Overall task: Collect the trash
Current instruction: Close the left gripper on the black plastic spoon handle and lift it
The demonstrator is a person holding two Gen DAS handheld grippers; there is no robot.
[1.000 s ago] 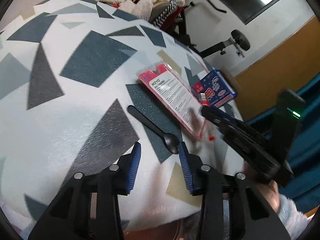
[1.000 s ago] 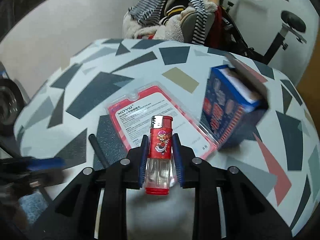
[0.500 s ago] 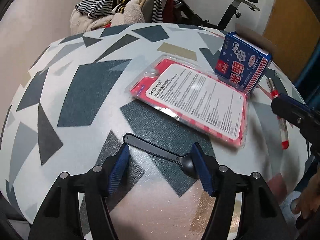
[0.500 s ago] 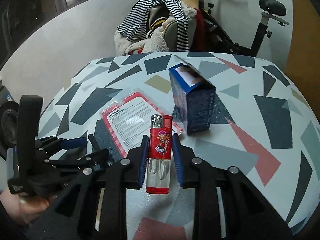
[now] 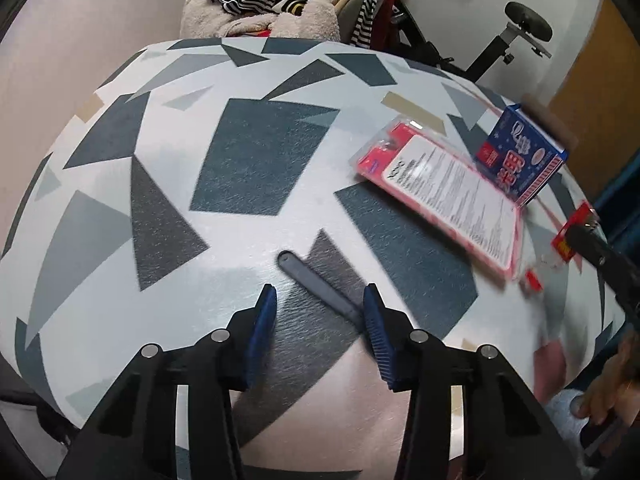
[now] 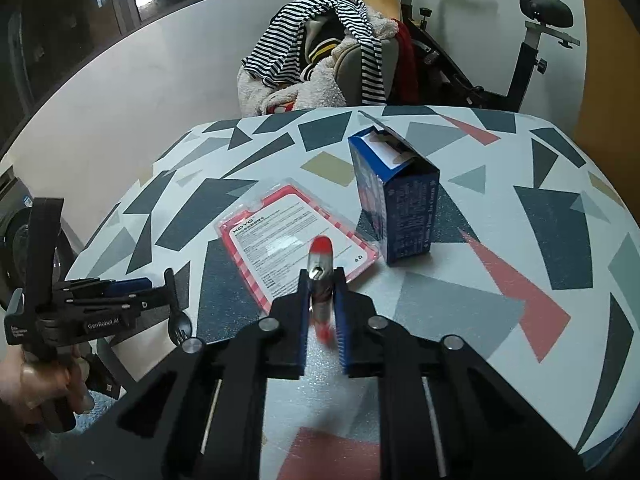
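A black plastic spoon (image 5: 316,284) lies on the patterned table (image 5: 248,168), its bowl hidden behind my left gripper's right finger. My left gripper (image 5: 318,314) is open, its jaws on either side of the spoon handle. The spoon also shows in the right wrist view (image 6: 180,322), beside the left gripper (image 6: 132,294). My right gripper (image 6: 322,300) is shut on a red lighter (image 6: 320,276), blurred and tilted, held above the table. A pink blister pack (image 6: 296,240) and a blue carton (image 6: 394,208) lie on the table; both also show in the left wrist view, pack (image 5: 448,192) and carton (image 5: 520,156).
A chair piled with striped and fleecy clothes (image 6: 320,56) stands behind the table. An exercise bike (image 6: 520,52) is at the back right. The table's near edge runs just below both grippers.
My left gripper has closed in on the spoon, so the handle now lies between its jaws. The lighter in my right gripper has tipped from upright to pointing forward.
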